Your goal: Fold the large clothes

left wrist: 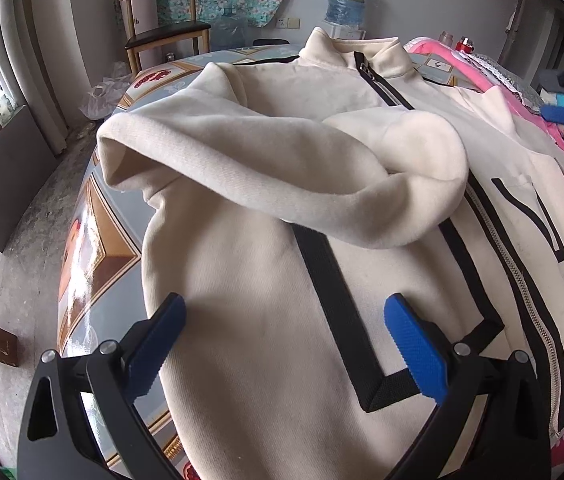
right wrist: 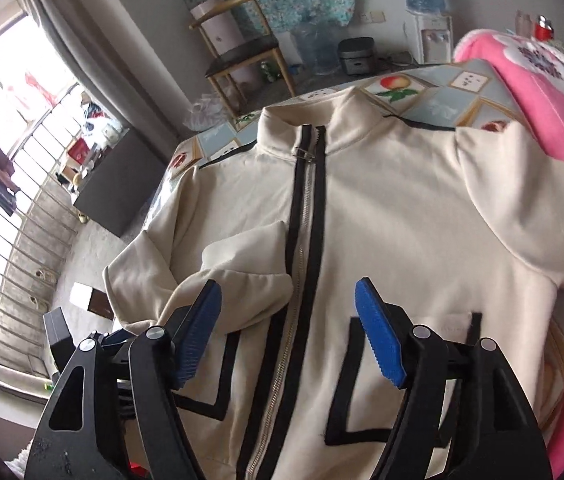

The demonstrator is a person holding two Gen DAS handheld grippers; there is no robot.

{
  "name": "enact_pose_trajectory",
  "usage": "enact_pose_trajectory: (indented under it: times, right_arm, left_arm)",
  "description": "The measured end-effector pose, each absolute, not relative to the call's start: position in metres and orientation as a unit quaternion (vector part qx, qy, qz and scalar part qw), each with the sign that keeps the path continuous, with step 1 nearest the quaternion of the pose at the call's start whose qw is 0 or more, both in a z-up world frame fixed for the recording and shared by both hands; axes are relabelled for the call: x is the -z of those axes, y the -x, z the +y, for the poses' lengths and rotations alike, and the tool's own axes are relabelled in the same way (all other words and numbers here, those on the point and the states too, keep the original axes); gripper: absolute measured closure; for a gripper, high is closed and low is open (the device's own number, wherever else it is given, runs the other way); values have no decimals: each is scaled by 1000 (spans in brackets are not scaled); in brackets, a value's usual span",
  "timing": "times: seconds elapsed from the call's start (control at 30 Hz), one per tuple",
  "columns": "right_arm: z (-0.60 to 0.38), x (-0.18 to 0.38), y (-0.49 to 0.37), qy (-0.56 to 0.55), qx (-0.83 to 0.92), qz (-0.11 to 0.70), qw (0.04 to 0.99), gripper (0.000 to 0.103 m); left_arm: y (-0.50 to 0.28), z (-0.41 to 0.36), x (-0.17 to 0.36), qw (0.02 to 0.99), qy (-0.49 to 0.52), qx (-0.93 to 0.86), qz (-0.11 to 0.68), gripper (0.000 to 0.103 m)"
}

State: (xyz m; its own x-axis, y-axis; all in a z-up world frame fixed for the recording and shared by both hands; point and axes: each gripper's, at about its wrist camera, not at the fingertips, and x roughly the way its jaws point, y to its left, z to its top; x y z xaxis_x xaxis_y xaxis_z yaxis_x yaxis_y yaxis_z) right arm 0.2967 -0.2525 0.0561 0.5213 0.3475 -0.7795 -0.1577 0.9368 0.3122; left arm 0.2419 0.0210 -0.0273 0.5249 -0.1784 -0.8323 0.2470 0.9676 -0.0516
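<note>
Above the cream jacket [right wrist: 402, 208], both tools angled downward, left tool [left wrist: 284, 344] and right tool [right wrist: 288, 332] spread, empty.

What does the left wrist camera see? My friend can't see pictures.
A cream jacket lies zipped up on a patterned table, with one sleeve folded across its front. The open left tongs with blue pads hover over its lower part, holding nothing. Behind stand a wooden chair and a water bottle.
</note>
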Motion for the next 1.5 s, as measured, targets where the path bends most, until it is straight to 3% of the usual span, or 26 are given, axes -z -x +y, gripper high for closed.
enact_pose_trajectory:
  times: [0.13,0.33,0.4,0.47,0.57,0.63,0.7,0.8,0.9,0.97,1.0,1.03,1.07,1.23,1.37,1.5]
  right_arm:
    - [-196,-46,-338,-36,-157,502,850,25]
    - [-119,-3,-372,87,-160,560,808,25]
    - [-102,14,-371,146,-155,570,794,36]
    - [-92,26,-365,191,-142,573,784,61]
    - [-98,24,-358,194,-141,561,793,84]
    - [-107,6,-356,179,-131,536,814,87]
    - [-118,-29,-355,137,-141,494,847,87]
    - [-146,-110,-331,26,-217,366,905,86]
    - [-179,-155,-286,-40,-265,257,928,83]
    - [-202,-155,-256,-61,-271,224,934,69]
    - [-218,-146,-240,-68,-265,221,936,66]
    - [-230,-135,-231,-74,-257,228,936,54]
    - [-244,-119,-220,-78,-245,246,935,52]
    - [-321,-42,-162,-145,-162,338,916,58]
    - [-366,-15,-127,-211,-118,374,895,60]
    - [-381,-13,-125,-247,-100,400,877,43]
  left_arm:
    - [-241,19,28,873,-45,119,471,5]
    - [-240,18,29,875,-46,118,467,5]
    - [-239,21,27,873,-39,122,470,5]
    - [-236,26,24,873,-21,130,470,5]
    - [-228,32,20,875,-6,139,464,5]
    - [-224,34,19,877,-6,143,459,5]
    - [-223,34,19,878,-11,142,457,5]
    - [-224,34,18,878,-8,141,458,5]
    - [-227,38,14,881,1,134,453,5]
    - [-227,44,14,883,10,129,452,5]
    - [-228,47,14,882,17,127,454,5]
    - [-228,50,15,881,22,125,456,5]
    - [-228,53,16,880,27,124,458,5]
    - [-228,57,18,878,23,121,462,5]
    - [-230,56,18,879,19,118,462,5]
    - [-229,53,16,880,14,114,461,5]
